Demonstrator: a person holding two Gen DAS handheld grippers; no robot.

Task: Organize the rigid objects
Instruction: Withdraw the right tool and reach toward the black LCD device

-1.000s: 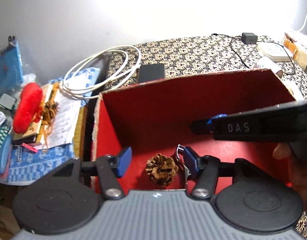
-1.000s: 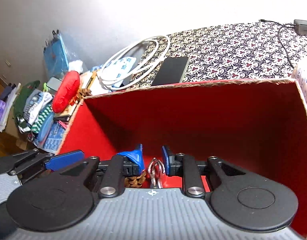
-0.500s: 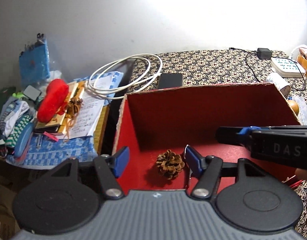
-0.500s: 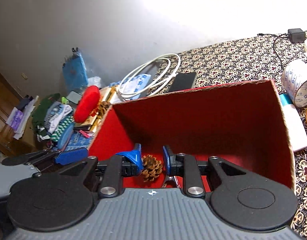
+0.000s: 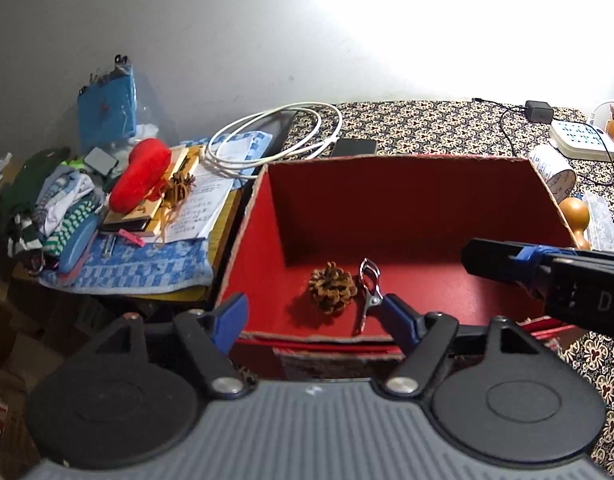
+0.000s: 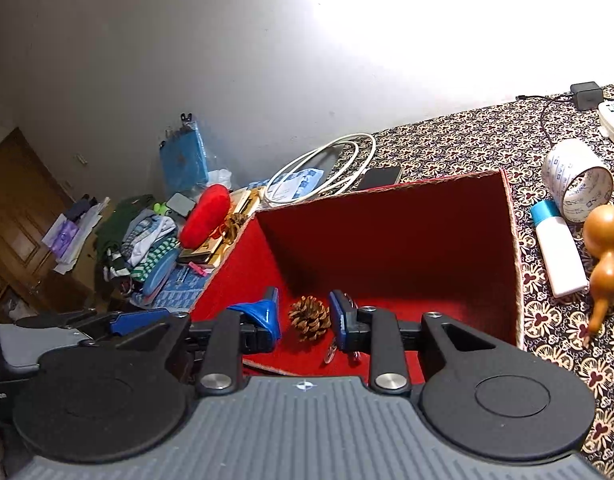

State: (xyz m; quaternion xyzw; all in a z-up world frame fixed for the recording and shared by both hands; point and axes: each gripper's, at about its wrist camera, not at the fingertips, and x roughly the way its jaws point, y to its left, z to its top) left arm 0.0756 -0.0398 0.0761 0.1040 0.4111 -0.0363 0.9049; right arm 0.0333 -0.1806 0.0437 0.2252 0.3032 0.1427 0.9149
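Note:
A red open box point(image 5: 403, 168) point(image 6: 511, 248) stands on the patterned table. On its floor lie a brown pine cone point(image 5: 333, 288) point(image 6: 309, 317) and a metal clip point(image 5: 369, 292) beside it; the clip is partly hidden in the right wrist view point(image 6: 331, 354). My left gripper point(image 5: 315, 316) is open and empty, above the box's near edge. My right gripper point(image 6: 305, 316) is open and empty, held above the box; it also shows from the side in the left wrist view point(image 5: 547, 276).
A wooden gourd point(image 6: 605, 256), a white bottle point(image 6: 559, 252) and a tape roll point(image 6: 575, 184) lie right of the box. A phone point(image 5: 355, 146) and white cable point(image 5: 275, 140) lie behind it. A cluttered pile with a red cushion point(image 5: 141, 174) sits left.
Both grippers have risen and drawn back from inside the box. The right gripper opened and let go of the metal clip, which now lies beside the pine cone.

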